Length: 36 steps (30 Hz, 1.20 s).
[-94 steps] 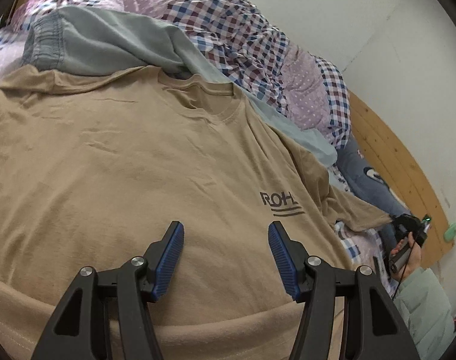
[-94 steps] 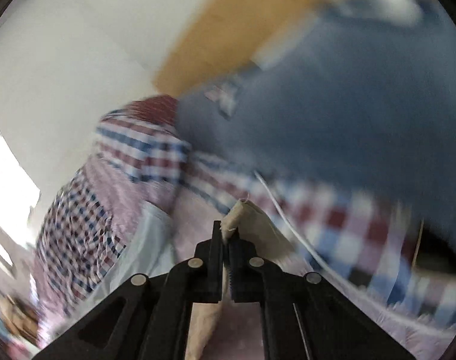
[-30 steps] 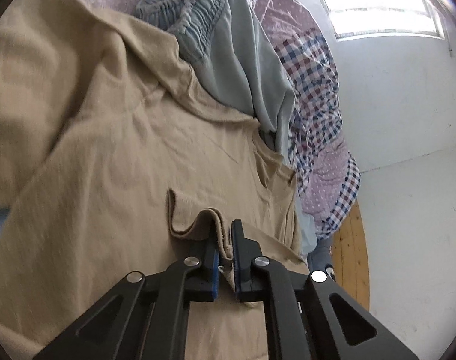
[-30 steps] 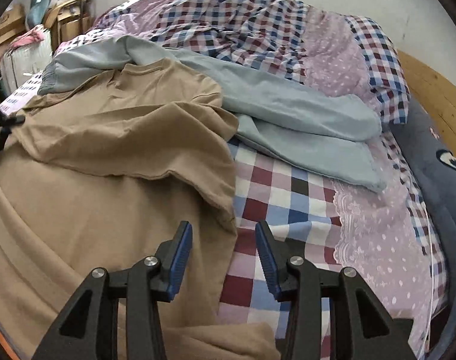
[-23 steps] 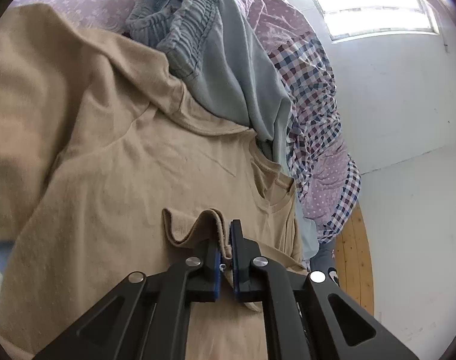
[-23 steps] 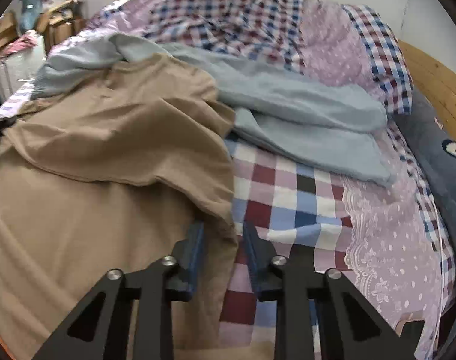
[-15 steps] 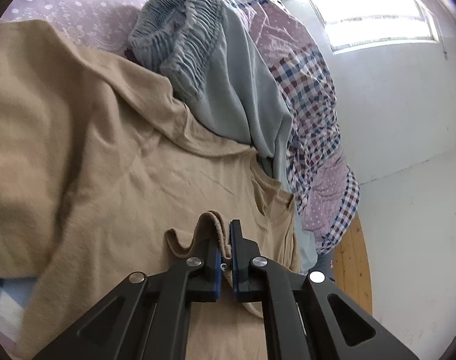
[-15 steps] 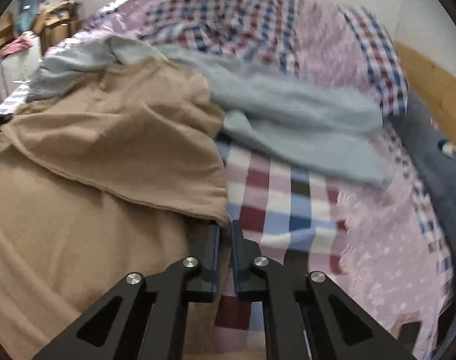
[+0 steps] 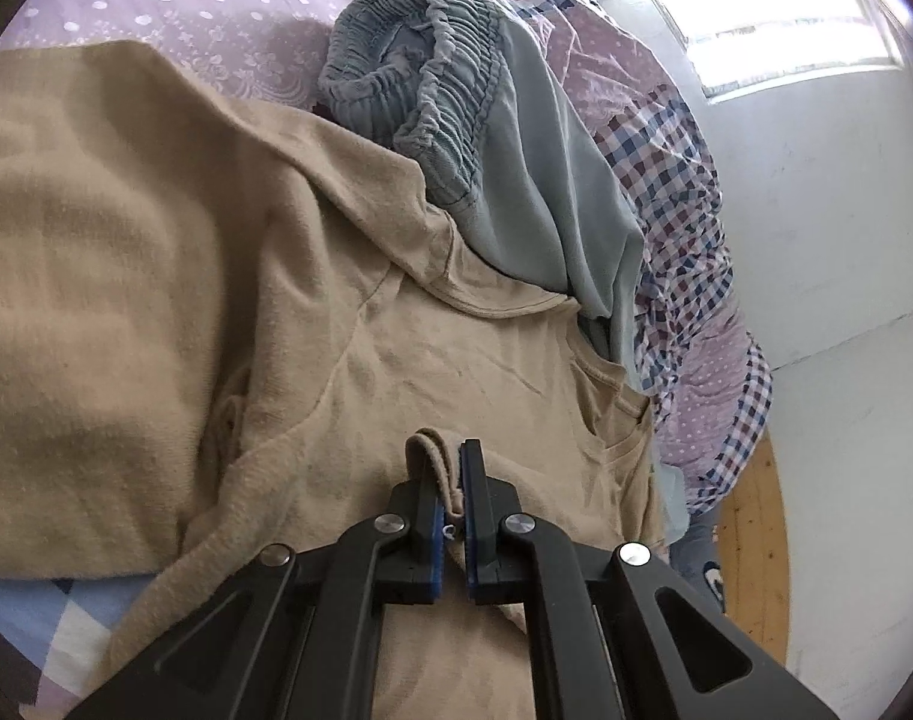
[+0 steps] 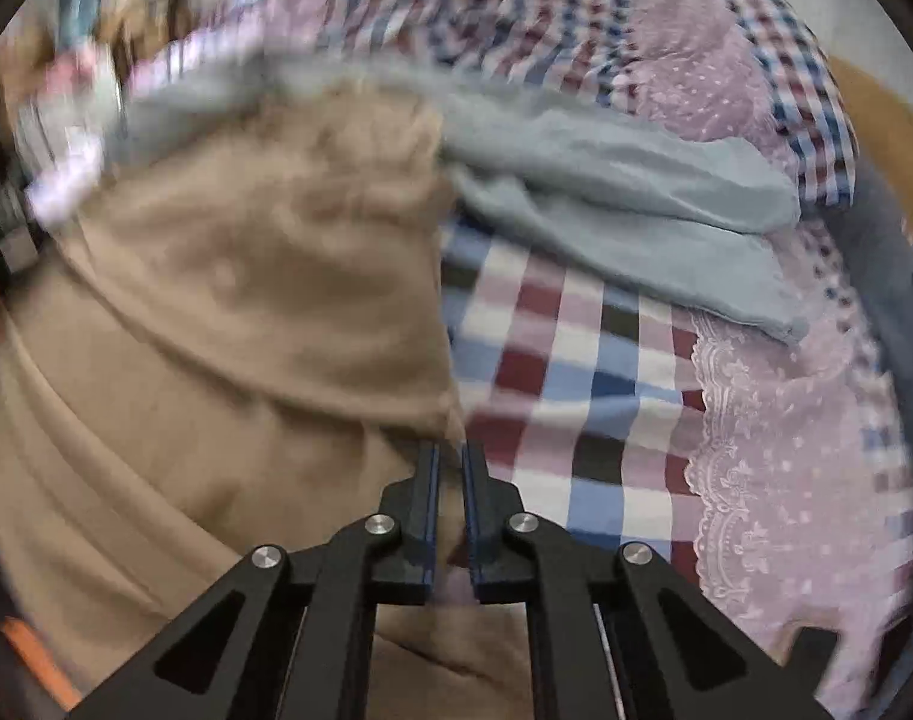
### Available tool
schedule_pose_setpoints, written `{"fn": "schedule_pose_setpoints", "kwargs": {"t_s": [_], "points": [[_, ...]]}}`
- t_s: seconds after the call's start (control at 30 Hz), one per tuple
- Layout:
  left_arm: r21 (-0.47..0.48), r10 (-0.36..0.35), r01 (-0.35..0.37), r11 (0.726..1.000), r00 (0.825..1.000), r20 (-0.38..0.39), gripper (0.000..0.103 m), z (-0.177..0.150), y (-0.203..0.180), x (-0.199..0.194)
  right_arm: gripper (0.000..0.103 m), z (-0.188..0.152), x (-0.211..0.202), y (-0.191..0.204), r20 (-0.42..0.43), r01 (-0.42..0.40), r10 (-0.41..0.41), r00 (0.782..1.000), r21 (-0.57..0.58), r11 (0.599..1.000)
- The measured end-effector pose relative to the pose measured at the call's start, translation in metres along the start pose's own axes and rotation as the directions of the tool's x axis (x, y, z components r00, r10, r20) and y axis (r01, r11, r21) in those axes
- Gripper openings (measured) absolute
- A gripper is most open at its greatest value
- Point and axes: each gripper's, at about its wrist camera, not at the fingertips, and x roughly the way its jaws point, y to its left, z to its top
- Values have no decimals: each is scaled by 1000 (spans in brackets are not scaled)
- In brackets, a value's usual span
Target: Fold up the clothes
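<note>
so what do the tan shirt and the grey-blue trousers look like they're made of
Tan shirt: soft matte knit, probably cotton jersey; it creases and drapes limply. Grey-blue trousers: thin matte woven or light knit cloth, hard to tell which; the gathered, ribbed waistband suggests elastic inside.

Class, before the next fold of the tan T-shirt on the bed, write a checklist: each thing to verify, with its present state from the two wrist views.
1. Left claw clamped on a fold of the tan T-shirt: ok.
2. Right claw at the shirt's edge, cloth between its jaws, which are opening slightly: grip cannot tell.
3. Grey trousers clear of the shirt: not ok, they overlap its collar.
4. Shirt flat: not ok, one side is bunched.
5. Right wrist view sharp: not ok, blurred.
</note>
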Motion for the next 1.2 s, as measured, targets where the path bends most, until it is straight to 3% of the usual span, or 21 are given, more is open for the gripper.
{"fn": "schedule_pose_setpoints", "kwargs": {"t_s": [0.1,0.23,0.4,0.57,0.67,0.73,0.77,0.8,0.97,1.07,1.2], "points": [[35,37,-37,999,999,8,3,-2,-5,2,36,22,-6,-13,82,-81,72,994,113,990],[60,61,-62,996,998,9,3,-3,-8,2,37,71,14,-17,120,-148,129,984,164,975],[46,53,-53,998,999,4,3,-1,-6,2,37,129,68,-18,49,-235,230,972,213,948],[45,54,-54,998,999,1,3,-2,-5,3,37,158,103,-15,6,-263,271,963,250,932],[39,49,-49,998,999,-3,3,-1,-5,3,37,163,119,-6,-56,-211,227,972,205,956],[37,47,-47,998,999,-4,3,-1,-4,3,32,164,124,-3,-72,-195,212,975,190,962],[37,46,-46,998,999,-4,3,-1,-4,2,22,164,125,-1,-75,-184,200,977,181,966],[36,45,-45,998,999,-4,3,-1,-4,2,4,165,124,1,-73,-164,177,981,161,973],[30,38,-38,999,999,-6,3,-1,-3,1,3,185,110,12,-73,24,-22,997,17,1000],[35,42,-42,999,999,-4,3,-1,-4,1,3,205,102,10,-67,178,-182,981,-57,982],[42,49,-49,998,999,0,3,-1,-5,0,3,229,101,8,-45,311,-319,947,-128,942]]}}
